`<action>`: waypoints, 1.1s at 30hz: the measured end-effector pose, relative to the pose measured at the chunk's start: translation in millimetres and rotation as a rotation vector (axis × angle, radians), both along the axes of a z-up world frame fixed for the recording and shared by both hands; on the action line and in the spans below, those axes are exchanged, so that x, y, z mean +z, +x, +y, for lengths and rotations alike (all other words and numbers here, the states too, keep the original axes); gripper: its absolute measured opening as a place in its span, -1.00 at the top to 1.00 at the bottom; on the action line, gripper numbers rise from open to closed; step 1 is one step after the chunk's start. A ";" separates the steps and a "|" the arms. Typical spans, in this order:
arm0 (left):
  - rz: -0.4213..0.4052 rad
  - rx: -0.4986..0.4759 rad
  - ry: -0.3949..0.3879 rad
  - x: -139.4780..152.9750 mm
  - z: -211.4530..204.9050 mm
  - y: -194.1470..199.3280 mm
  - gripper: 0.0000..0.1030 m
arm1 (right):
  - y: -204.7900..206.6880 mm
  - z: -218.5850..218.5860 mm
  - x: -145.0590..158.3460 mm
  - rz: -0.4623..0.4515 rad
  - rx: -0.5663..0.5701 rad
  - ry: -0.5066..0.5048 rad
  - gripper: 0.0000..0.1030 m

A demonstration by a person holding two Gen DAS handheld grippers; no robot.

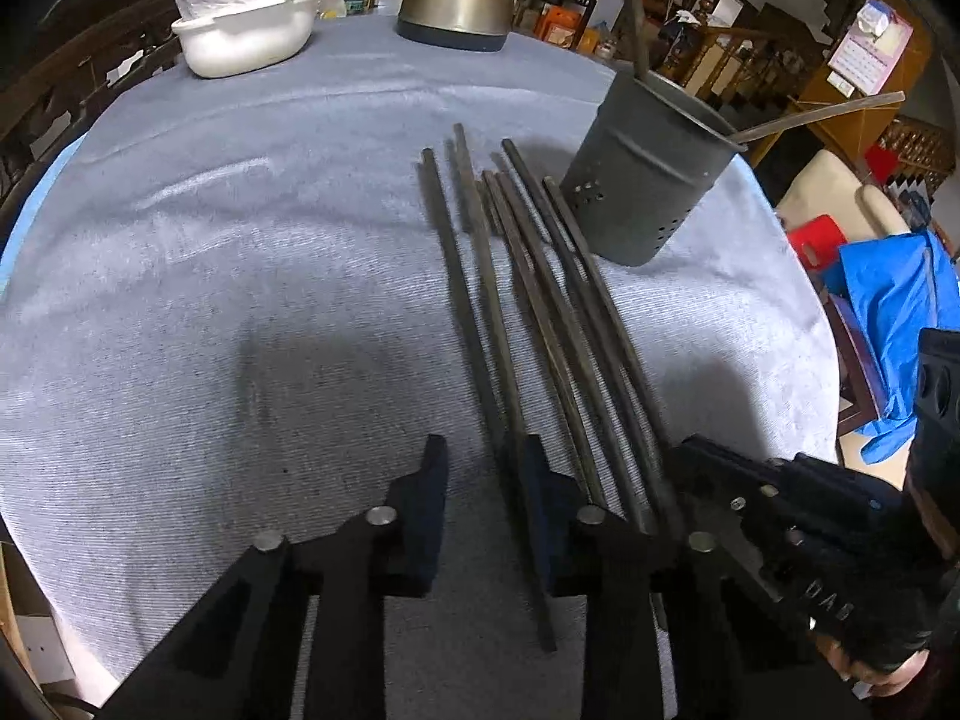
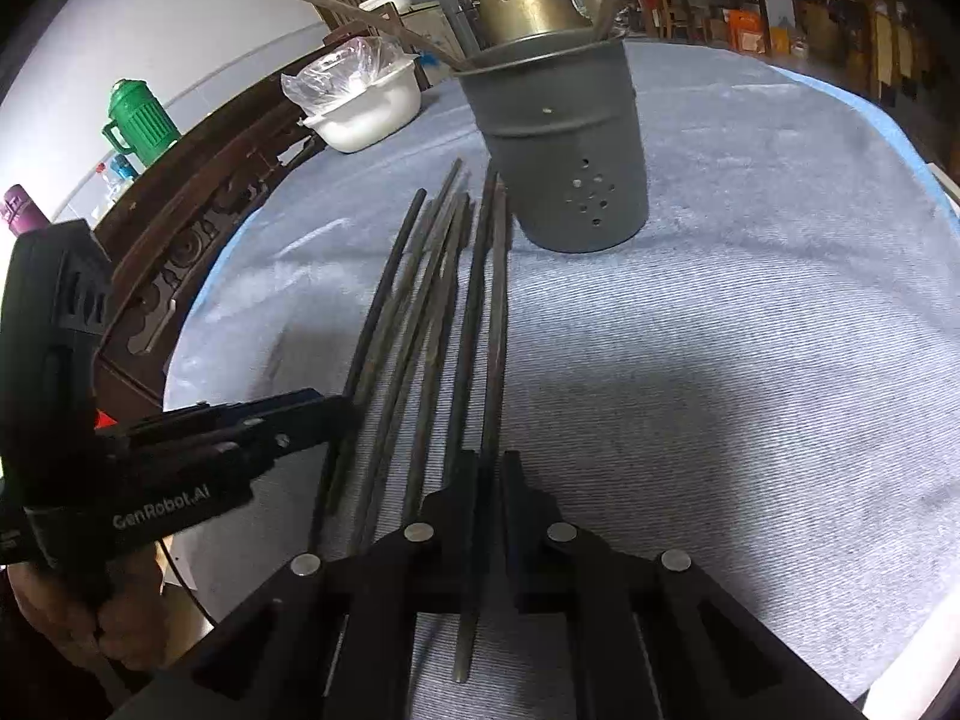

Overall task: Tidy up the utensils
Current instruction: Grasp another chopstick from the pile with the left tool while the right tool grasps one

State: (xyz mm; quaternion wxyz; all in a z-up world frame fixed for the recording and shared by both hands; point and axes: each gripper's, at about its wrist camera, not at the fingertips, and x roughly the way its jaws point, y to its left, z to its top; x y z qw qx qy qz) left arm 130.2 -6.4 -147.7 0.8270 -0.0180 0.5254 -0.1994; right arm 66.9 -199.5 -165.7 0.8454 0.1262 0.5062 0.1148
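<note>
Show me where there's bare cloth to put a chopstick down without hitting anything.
Bare cloth lies between the chopsticks and the white bowl; more bare cloth lies on the other side of the grey holder, out to the table edge. It is crowded along the chopstick row, where both the left gripper and right gripper sit.

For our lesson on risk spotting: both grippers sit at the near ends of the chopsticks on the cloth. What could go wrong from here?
1. The chopsticks lie tightly bunched, so the right gripper, narrowed around one, may drag its neighbours.
2. The left gripper is open beside the right one; they could collide.
3. The holder stands just past the far tips and already holds chopsticks; a push might tip it.
</note>
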 end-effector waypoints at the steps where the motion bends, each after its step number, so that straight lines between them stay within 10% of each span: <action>1: 0.004 0.000 -0.003 -0.7 1.0 -0.1 0.58 | -0.1 -1.0 0.1 0.005 -0.002 0.002 0.83; 33: 0.063 0.064 0.016 -3.3 30.7 -32.6 0.90 | -39.4 -3.1 3.7 0.113 0.031 -0.021 0.86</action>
